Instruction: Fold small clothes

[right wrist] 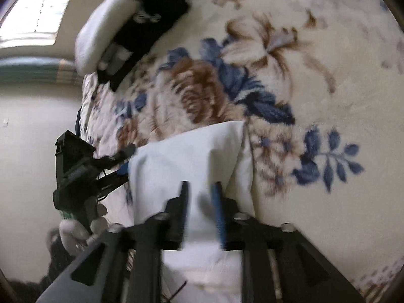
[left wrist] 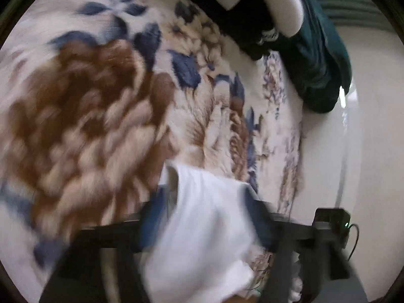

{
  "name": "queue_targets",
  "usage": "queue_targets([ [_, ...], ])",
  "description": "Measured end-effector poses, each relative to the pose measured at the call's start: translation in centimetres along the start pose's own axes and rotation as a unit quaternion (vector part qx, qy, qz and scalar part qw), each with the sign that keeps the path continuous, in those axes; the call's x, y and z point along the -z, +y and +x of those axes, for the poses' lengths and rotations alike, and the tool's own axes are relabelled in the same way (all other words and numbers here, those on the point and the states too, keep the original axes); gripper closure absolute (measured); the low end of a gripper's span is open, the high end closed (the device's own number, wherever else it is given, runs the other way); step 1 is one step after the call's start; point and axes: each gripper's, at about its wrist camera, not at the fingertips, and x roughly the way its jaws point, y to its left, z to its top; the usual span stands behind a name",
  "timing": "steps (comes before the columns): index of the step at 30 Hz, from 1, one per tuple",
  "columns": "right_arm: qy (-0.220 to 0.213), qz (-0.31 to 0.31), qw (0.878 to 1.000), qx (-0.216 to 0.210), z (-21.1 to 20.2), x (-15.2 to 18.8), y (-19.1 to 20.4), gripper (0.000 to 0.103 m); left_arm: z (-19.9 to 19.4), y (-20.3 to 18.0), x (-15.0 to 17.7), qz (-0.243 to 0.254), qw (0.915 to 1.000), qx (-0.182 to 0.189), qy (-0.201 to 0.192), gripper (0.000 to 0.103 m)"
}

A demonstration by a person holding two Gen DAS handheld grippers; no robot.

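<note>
White cloth [right wrist: 192, 156] lies on the floral bed blanket [right wrist: 315, 58], low in both frames, between your left tongs [left wrist: 204, 217] and right tongs [right wrist: 200, 202]; both stand apart, gripping nothing. Folding looks partly done, not finished.

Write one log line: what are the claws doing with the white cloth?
left claw: around white cloth | right claw: around same cloth | surface: floral blanket

No text, label, brand, number or sign can be read in either view; motion blur smears much of both.
</note>
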Motion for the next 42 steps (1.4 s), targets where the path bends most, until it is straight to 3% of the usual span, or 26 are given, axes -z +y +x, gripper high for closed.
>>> queue_targets([
  [2,0.005,-0.007,1.000,0.004,-0.2,1.6,0.4,0.056,-1.0,-0.1,1.4,0.000,1.0000,-0.009,-0.002,0.032],
  [4,0.017,-0.018,0.999,0.024,0.3,2.9,0.4,0.056,-1.6,-0.6,3.5,0.027,0.9981,-0.056,-0.004,0.032],
  [8,0.057,-0.056,0.991,0.110,3.1,5.5,0.2,0.056,-0.7,-0.3,6.9,0.071,0.9883,-0.134,0.014,0.032],
  [10,0.067,-0.060,0.988,0.126,3.8,6.5,0.1,0.056,0.6,0.4,8.3,0.077,0.9837,-0.159,0.033,0.032],
  [14,0.042,-0.032,0.993,0.102,1.9,7.1,0.3,0.056,-0.3,-0.1,10.3,0.086,0.9831,-0.161,0.012,0.032],
  [16,0.025,-0.025,0.995,0.095,0.2,7.7,0.6,0.047,-1.8,-1.0,11.5,0.088,0.9833,-0.159,-0.010,0.032],
  [18,0.014,-0.015,0.996,0.085,-1.7,9.0,0.8,0.045,-3.2,-1.9,12.7,0.087,0.9849,-0.147,-0.028,0.032],
  [23,0.020,0.017,0.997,0.067,-4.3,13.1,-0.4,0.045,-6.1,-3.0,17.8,0.078,0.9850,-0.142,-0.060,0.032],
  [31,0.069,0.090,0.991,0.073,-3.3,22.6,-7.1,0.045,-3.2,2.4,27.0,0.021,0.9788,-0.203,-0.018,0.032],
  [35,0.094,0.132,0.985,0.052,-1.3,25.5,-10.3,0.045,-1.4,6.1,29.9,-0.021,0.9795,-0.200,0.017,0.032],
  [42,0.133,0.139,0.981,0.022,2.0,27.8,-11.8,0.045,-0.2,6.0,32.2,0.009,0.9791,-0.202,0.021,0.033],
])
